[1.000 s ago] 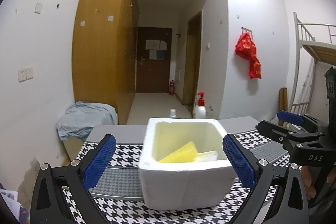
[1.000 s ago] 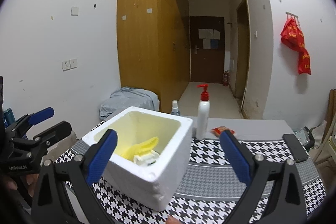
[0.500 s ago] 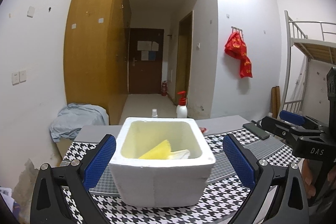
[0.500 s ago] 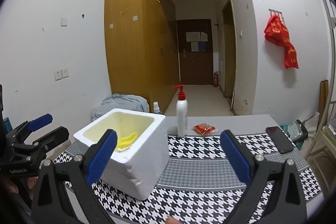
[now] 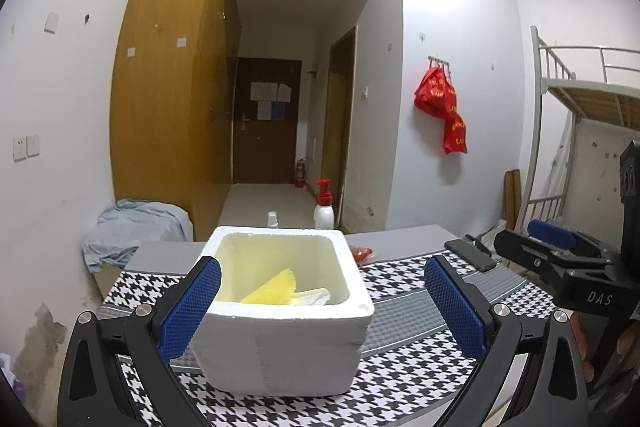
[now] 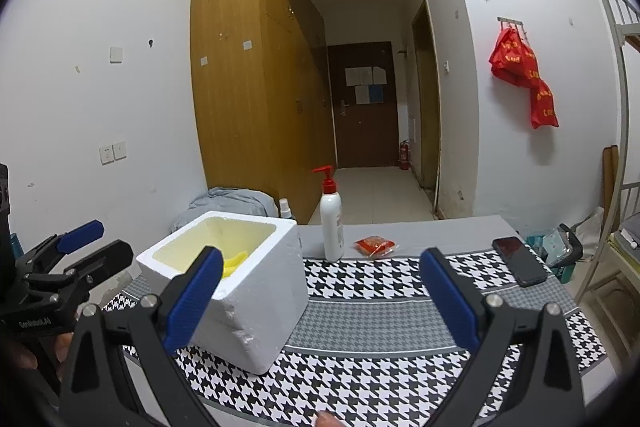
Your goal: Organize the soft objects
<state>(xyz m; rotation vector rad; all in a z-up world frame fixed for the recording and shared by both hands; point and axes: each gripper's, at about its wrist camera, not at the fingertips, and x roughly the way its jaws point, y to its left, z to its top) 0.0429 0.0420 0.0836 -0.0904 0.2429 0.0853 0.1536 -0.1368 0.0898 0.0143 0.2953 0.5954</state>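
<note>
A white foam box (image 5: 286, 311) stands on the houndstooth cloth (image 5: 404, 359); inside it lie a yellow soft piece (image 5: 272, 291) and a white one (image 5: 314, 297). My left gripper (image 5: 322, 307) is open, its blue pads either side of the box front, apart from it. In the right wrist view the foam box (image 6: 236, 291) is at lower left with the yellow soft piece (image 6: 236, 263) showing, and my right gripper (image 6: 320, 301) is open and holds nothing. A small red packet (image 6: 376, 246) lies at the table's back.
A white pump bottle (image 6: 332, 223) with a red top stands behind the box, a small spray bottle (image 6: 285, 209) beside it. A dark phone (image 6: 519, 261) lies on the right of the cloth. Grey bedding (image 5: 132, 231) is heaped at left; a bunk bed frame (image 5: 576, 131) stands right.
Both grippers have pulled back and tilted up a little, so the box appears lower and farther. Both stay open, and the box with its contents has not moved.
</note>
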